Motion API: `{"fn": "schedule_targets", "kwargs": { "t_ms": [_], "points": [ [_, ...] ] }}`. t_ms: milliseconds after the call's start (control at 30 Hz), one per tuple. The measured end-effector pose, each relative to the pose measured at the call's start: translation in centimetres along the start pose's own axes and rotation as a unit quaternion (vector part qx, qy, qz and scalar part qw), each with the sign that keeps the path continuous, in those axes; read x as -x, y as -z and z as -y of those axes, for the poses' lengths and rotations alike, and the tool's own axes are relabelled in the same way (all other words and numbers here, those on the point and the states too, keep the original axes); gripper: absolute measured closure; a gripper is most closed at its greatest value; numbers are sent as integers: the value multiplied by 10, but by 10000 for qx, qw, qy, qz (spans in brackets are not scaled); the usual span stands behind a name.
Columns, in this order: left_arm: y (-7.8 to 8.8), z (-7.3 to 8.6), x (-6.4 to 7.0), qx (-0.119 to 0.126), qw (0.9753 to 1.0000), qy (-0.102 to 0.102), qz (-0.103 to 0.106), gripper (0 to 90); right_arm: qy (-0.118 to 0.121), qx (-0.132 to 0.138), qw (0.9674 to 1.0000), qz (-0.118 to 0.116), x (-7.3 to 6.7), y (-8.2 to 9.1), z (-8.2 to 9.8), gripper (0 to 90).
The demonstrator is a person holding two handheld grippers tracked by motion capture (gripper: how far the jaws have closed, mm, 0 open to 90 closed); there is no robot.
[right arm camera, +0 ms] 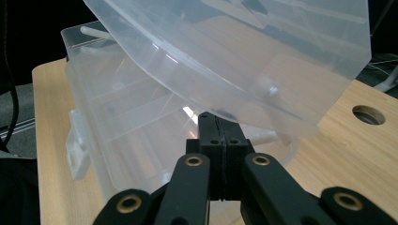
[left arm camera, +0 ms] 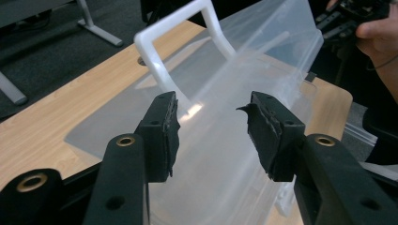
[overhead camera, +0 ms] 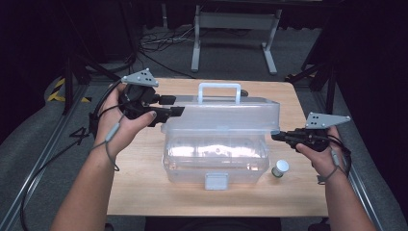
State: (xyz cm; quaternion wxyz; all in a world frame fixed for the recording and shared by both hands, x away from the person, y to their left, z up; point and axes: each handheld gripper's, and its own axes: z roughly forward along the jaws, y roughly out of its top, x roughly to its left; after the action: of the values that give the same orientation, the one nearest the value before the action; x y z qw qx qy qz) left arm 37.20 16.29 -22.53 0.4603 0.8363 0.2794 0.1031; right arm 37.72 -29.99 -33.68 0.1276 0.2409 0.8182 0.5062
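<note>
Light wooden table (overhead camera: 144, 187): clear plastic box (overhead camera: 215, 161) at centre, small capped jar (overhead camera: 280, 168) just right.

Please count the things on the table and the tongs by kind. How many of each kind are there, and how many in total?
Clear plastic box with raised lid: 1
Small jar with a white cap: 1
Black tongs, left tongs and right tongs: 2
Total: 4
</note>
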Motion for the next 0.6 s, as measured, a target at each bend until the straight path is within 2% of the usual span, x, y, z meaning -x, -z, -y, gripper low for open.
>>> {"fn": "schedule_targets", "kwargs": {
  "t_ms": [233, 467, 600],
  "points": [
    [6, 15, 8, 296, 9995, -1, 126, 542, 4, 79, 9999, 145, 5, -1, -10, 900],
    [-1, 29, 14, 338, 9993, -70, 119, 528, -42, 177, 9995, 266, 9, -2, -17, 900],
    [-6, 39, 11, 369, 9990, 5, 234, 534, -88, 249, 9992, 313, 10, -3, -19, 900]
  ]
}}
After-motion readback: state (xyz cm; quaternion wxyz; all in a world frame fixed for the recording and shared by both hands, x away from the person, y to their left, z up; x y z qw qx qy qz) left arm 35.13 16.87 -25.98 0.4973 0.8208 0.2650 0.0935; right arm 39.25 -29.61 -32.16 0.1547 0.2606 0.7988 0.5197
